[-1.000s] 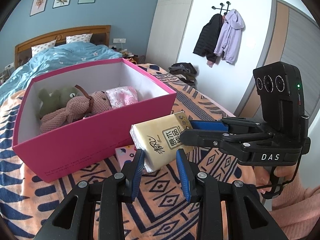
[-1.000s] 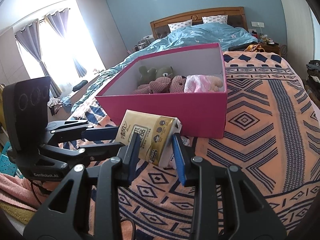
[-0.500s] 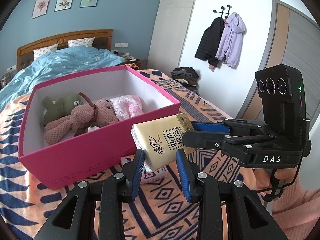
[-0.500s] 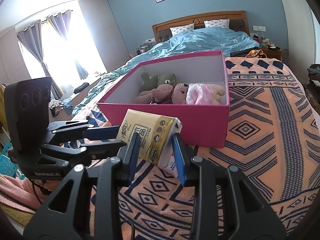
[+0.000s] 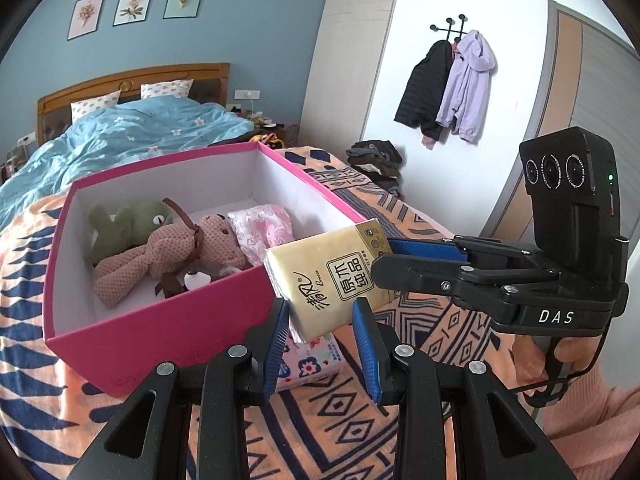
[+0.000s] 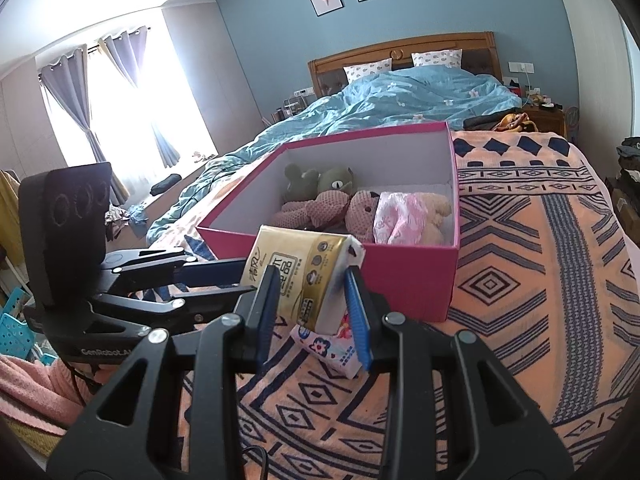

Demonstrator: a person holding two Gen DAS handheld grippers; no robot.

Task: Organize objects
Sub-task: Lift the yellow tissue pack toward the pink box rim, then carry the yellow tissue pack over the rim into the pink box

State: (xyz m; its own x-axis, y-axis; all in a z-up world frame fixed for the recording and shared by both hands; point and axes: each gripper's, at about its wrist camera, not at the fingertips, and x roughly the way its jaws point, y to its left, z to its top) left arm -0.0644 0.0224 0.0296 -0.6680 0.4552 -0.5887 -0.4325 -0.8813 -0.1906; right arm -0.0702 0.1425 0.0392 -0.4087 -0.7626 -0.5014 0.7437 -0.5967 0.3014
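Patterned bedspread [image 6: 520, 280], tissue pack [image 5: 332, 280] clamped in both grippers' jaws, above pink box [image 5: 168, 320] edge.

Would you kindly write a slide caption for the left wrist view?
Both grippers, left and right, hold a yellow tissue pack above the pink box of soft toys.

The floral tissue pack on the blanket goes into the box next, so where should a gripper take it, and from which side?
Pinch the floral tissue pack across its narrow width, coming from above. It lies flat on the blanket, close to the pink box, so a level approach from that side looks blocked. The yellow tissue pack held just over it likely must clear first.
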